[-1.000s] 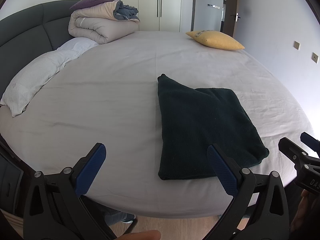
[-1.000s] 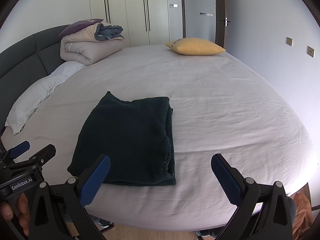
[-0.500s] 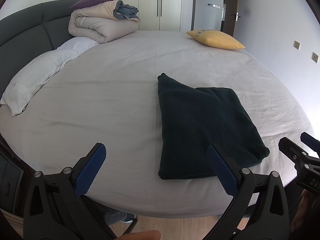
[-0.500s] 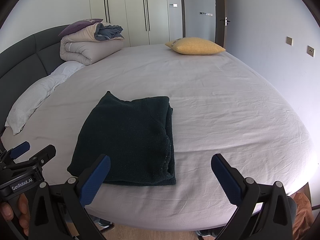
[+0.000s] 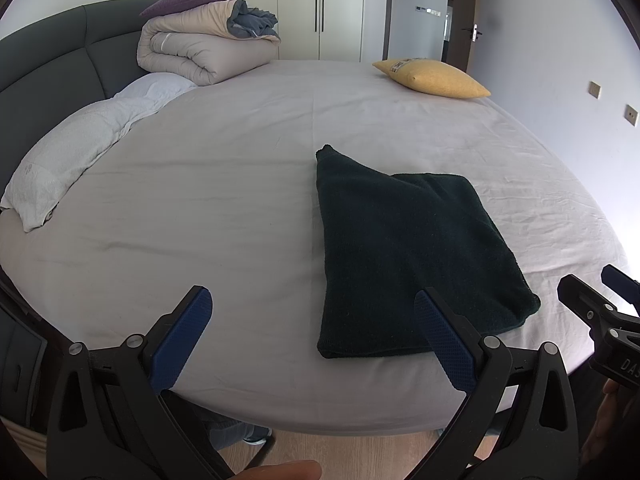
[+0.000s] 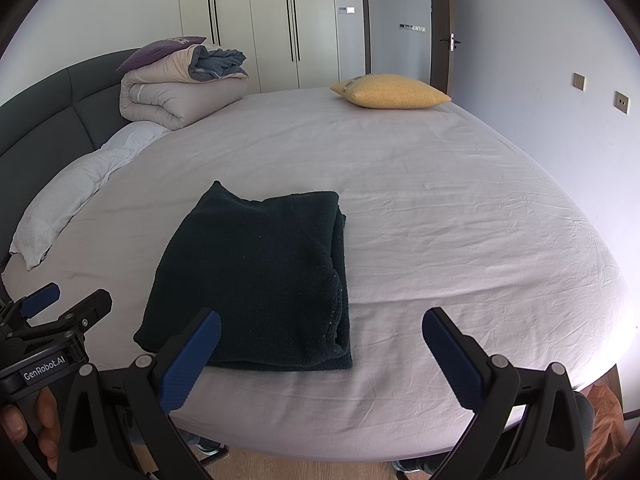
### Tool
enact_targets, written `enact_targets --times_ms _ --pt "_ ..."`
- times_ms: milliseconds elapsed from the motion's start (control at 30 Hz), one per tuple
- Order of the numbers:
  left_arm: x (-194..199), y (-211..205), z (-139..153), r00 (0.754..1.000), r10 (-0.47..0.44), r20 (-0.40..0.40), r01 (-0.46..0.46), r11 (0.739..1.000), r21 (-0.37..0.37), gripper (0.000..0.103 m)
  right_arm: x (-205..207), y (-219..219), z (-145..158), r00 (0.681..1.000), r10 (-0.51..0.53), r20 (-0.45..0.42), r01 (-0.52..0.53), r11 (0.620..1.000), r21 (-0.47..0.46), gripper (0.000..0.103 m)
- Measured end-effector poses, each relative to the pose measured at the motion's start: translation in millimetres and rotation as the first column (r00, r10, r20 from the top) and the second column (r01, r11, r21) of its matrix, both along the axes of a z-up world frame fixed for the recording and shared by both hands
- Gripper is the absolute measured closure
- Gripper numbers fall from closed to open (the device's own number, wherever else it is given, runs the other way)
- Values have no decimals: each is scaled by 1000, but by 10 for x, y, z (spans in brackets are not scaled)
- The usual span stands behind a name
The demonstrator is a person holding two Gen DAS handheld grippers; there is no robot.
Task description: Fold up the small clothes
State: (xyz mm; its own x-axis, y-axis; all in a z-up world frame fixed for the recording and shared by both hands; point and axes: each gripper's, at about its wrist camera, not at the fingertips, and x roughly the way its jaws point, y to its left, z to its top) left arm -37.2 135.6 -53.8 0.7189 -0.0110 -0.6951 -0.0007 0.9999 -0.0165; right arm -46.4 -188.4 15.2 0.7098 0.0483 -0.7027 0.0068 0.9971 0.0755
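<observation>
A dark green garment lies folded into a flat rectangle on the round bed's pale sheet, near the front edge. It also shows in the right wrist view. My left gripper is open and empty, held back from the bed edge, left of the garment's near end. My right gripper is open and empty, held just before the garment's near right corner. Each gripper shows at the edge of the other's view: the right one and the left one.
A rolled beige duvet with a purple cushion sits at the far left by the dark headboard. A white pillow lies along the left. A yellow pillow lies at the far right. Wardrobe doors and a door stand behind.
</observation>
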Motion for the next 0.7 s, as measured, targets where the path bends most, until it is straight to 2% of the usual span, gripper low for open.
enact_targets --times_ms 700 --pt "-10 22 -61 1000 -1 -6 1 1000 -2 0 1 -4 1 1000 1 -2 -1 1000 1 0"
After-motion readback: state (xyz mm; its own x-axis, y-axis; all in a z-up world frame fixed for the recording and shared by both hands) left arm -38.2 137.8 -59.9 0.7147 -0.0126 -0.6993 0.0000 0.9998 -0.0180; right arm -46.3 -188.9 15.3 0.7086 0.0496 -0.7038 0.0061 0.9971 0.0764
